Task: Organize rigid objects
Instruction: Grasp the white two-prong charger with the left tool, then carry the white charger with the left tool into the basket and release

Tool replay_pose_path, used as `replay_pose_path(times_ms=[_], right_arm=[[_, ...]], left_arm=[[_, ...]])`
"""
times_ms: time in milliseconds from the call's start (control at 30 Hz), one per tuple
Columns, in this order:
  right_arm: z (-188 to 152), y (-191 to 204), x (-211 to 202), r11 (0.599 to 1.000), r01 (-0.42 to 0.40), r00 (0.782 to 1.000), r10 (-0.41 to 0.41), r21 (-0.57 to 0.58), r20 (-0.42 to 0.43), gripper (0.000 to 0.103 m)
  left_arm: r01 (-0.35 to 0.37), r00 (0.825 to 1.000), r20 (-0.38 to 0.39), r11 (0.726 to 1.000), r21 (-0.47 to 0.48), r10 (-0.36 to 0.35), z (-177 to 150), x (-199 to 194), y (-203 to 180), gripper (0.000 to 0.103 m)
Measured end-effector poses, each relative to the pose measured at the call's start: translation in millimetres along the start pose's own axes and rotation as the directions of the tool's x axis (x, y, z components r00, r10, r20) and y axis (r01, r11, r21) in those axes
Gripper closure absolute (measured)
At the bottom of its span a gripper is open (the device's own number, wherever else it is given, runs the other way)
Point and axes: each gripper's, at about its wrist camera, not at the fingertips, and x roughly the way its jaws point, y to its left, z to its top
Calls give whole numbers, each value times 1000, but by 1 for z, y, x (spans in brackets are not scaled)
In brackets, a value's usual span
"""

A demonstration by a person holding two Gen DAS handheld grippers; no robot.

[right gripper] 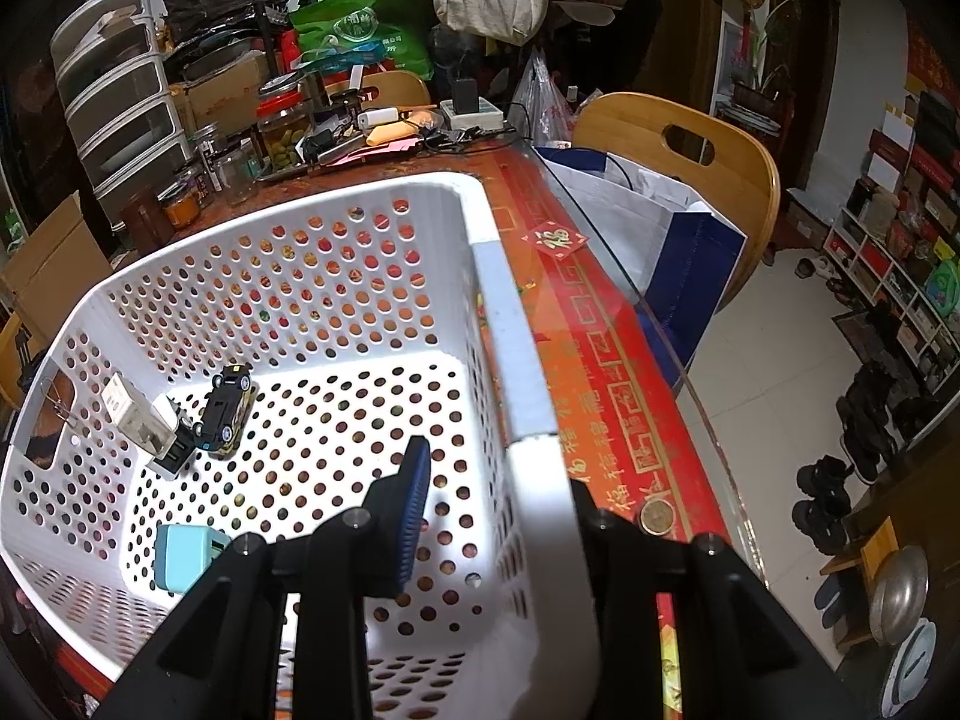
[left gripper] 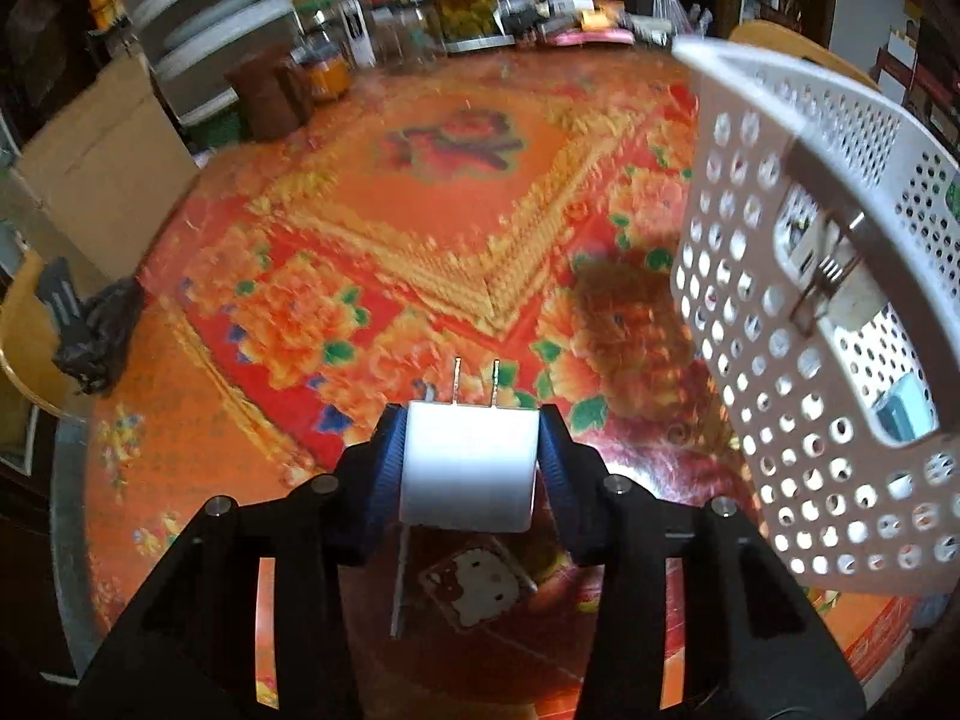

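Your left tongs (left gripper: 471,462) hold the white plug (left gripper: 468,468) above the desk (left gripper: 420,192), prongs pointing up-frame; the basket (left gripper: 810,324) tilts at right of that view. Your right tongs (right gripper: 498,516) clamp the basket rim, outer finger hidden. Basket contents are blurred from the left.
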Motion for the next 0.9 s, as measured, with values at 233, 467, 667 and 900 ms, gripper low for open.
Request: replay_pose_path(times_ms=[233,467,667,900], right_arm=[[0,0,0,1000,0,1000,0,0,1,71],[1,-1,0,1000,-3,1000,3,-1,1,71],[0,-1,-1,1000,-2,1000,2,-1,2,71],[0,-1,-1,1000,-6,1000,6,-1,3,71]], left_arm=[[-70,990,123,998,-1,70,8,-48,6,62],[-106,978,181,994,-12,107,16,-77,11,62],[-103,972,209,994,-27,106,18,-91,10,62],[-117,959,259,993,-3,114,30,-113,-3,62]])
